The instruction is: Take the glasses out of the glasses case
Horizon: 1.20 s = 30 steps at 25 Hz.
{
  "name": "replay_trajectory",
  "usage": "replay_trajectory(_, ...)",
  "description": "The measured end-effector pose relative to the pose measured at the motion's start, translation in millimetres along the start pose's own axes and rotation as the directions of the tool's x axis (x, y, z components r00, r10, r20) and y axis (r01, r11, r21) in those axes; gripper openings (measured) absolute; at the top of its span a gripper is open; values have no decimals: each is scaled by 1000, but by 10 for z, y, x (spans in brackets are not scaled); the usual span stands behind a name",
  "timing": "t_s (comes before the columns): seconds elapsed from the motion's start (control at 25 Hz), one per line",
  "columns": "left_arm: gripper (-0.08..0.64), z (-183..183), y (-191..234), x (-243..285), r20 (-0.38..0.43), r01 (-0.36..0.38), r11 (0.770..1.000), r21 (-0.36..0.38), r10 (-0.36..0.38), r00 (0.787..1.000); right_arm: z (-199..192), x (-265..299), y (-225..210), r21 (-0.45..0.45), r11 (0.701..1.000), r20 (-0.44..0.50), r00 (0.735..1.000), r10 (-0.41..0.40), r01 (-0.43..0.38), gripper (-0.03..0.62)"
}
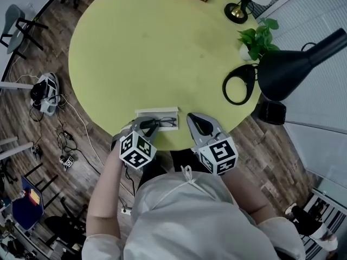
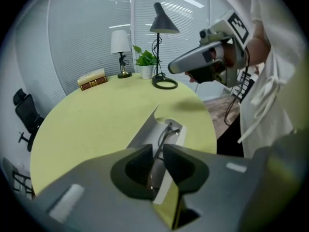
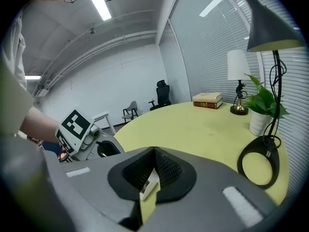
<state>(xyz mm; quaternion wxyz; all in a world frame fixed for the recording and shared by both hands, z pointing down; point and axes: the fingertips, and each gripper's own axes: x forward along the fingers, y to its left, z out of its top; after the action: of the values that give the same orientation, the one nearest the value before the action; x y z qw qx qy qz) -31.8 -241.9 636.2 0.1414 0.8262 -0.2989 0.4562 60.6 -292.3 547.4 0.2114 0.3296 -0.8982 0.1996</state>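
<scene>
Yellow-green counter (image 1: 135, 47) — white glasses case (image 1: 145, 112) lies open at its near edge | glasses (image 1: 167, 122) still inside it | left gripper (image 2: 157, 153) closed on the thin frame, likely to lift it out | right gripper (image 3: 154, 153) closed — seemingly pinching the case's end to steady it

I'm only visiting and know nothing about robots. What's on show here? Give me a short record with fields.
Surface: round yellow-green table
Case: open white glasses case, near the table's edge by the person
Contents: dark-framed glasses lying in the case
Left gripper: jaws closed on the glasses' frame
Right gripper: jaws shut, beside the case
Further back: black desk lamp, potted green plant
</scene>
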Motion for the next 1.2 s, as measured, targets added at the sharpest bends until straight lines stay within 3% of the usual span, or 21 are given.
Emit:
replay_trajectory(0.56, 47, -92, -32, 243, -134, 106, 981, 163, -85, 987, -171, 24, -126, 47, 997, -73, 995, -64, 67, 0)
replay_trajectory(0.8, 18, -108, -32, 285, -153, 119, 949, 291, -77, 985, -238, -64, -148, 58, 994, -83, 993, -88, 93, 0)
replay_trajectory(1.12, 15, -115, -97, 246, -171, 134, 885, 446, -63, 983, -207, -167, -66, 62, 991, -69, 991, -114, 118, 0)
replay_trajectory(1.2, 15, -115, -98, 231, -168, 127, 878, 462, -54, 984, -189, -200, -45, 66, 990, -61, 991, -120, 124, 0)
